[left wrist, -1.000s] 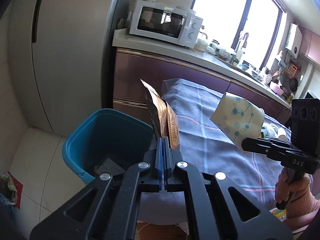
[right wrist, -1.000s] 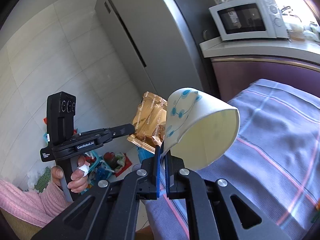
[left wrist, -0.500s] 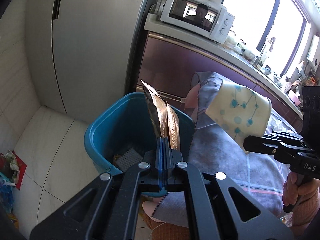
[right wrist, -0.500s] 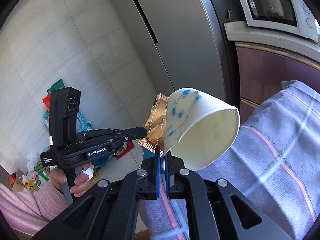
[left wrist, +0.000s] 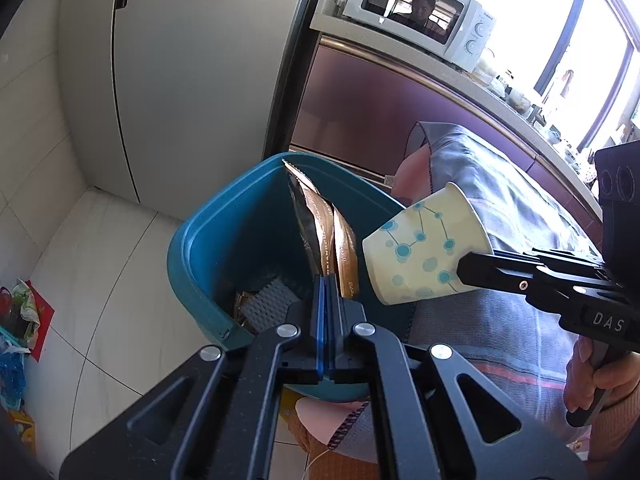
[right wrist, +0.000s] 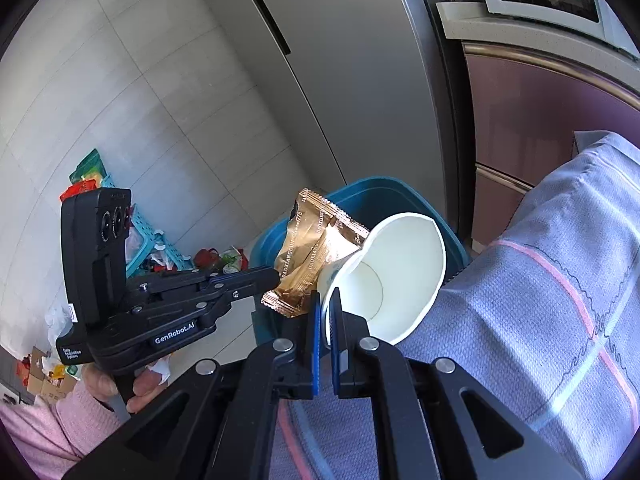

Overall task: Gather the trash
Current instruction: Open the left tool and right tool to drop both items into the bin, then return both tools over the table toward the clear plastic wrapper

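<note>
Wrapper (left wrist: pixel 326 236) and cup (left wrist: pixel 424 252) (both gripped) now overhang bin (left wrist: pixel 208 240).

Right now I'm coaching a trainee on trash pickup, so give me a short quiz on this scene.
1. True or false: the left claw is shut on the gold snack wrapper.
2. What does the right claw pinch: A) a bottle, B) the paper cup by its rim, C) nothing?
3. What stands on the floor below both items?

Key
1. True.
2. B.
3. The teal bin, which already holds some trash.
</note>
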Available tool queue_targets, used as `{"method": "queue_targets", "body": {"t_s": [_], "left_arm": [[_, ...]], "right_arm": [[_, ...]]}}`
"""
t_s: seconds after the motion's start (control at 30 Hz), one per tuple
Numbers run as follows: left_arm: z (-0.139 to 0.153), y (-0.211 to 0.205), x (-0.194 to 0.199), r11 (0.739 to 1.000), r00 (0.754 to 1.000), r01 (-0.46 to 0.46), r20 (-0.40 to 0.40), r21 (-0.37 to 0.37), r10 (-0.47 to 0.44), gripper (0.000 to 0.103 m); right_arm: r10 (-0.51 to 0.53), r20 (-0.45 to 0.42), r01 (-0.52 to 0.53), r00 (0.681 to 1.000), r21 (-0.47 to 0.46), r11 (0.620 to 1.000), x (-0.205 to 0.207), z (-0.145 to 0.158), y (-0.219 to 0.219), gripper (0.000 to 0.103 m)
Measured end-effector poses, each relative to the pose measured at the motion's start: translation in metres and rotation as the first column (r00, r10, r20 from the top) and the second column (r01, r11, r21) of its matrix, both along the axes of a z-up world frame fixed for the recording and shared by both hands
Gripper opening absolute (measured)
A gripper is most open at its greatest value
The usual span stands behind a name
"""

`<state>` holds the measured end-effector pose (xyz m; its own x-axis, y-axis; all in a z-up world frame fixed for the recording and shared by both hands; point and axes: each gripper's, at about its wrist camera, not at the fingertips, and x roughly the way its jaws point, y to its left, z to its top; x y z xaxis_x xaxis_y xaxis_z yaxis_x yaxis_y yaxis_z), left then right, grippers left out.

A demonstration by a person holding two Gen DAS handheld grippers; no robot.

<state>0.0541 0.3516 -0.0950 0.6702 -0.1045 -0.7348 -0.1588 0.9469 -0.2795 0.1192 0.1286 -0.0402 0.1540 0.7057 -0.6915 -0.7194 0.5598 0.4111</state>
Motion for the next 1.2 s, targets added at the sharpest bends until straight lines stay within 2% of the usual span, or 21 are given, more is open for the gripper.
{"method": "queue_targets", "body": {"t_s": [0.23, 0.3, 0.37, 0.47, 0.53, 0.67, 0.77, 0.97, 1.2], "left_arm": [[-0.019, -0.005, 0.013, 1.0, 0.999, 0.013, -0.034, -0.015, -0.014, 0.003], [-0.024, -0.007, 0.019, 1.0, 0.999, 0.016, -0.044, -0.022, -0.017, 0.006], [-0.029, -0.008, 0.024, 1.0, 0.998, 0.015, -0.053, -0.027, -0.016, 0.011], [-0.033, -0.011, 0.027, 0.999, 0.998, 0.008, -0.062, -0.037, -0.01, 0.013], [-0.032, -0.012, 0.026, 0.999, 0.999, 0.008, -0.053, -0.038, -0.01, 0.018], [-0.023, -0.018, 0.022, 0.999, 1.0, 0.014, -0.02, -0.033, -0.015, 0.031], [-0.009, -0.027, 0.014, 0.999, 0.999, 0.038, 0.024, -0.015, -0.038, 0.036], [0.024, -0.068, 0.002, 0.991, 0.983, 0.128, 0.127, 0.036, -0.131, 0.057], [0.049, -0.128, 0.0, 0.96, 0.94, 0.278, 0.193, 0.044, -0.281, 0.06]], "right_arm": [[-0.031, -0.031, 0.03, 0.999, -0.026, 0.999, 0.01, -0.011, 0.009, 0.006], [-0.048, -0.038, 0.047, 0.998, -0.03, 0.998, 0.013, -0.012, 0.011, 0.006], [-0.06, -0.046, 0.059, 0.997, -0.025, 0.998, 0.016, -0.013, 0.011, 0.012], [-0.07, -0.047, 0.069, 0.996, -0.016, 0.997, 0.014, -0.012, 0.007, 0.014], [-0.073, -0.046, 0.073, 0.996, -0.01, 0.997, 0.012, -0.01, 0.003, 0.015], [-0.083, -0.04, 0.084, 0.996, 0.013, 0.996, 0.011, -0.009, -0.008, 0.018], [-0.085, -0.025, 0.086, 0.996, 0.039, 0.996, 0.008, -0.002, -0.023, 0.022], [-0.124, 0.036, 0.119, 0.992, 0.104, 0.987, -0.009, 0.02, -0.066, 0.03], [-0.267, 0.067, 0.255, 0.961, 0.151, 0.955, -0.025, 0.036, -0.135, 0.033]]}}
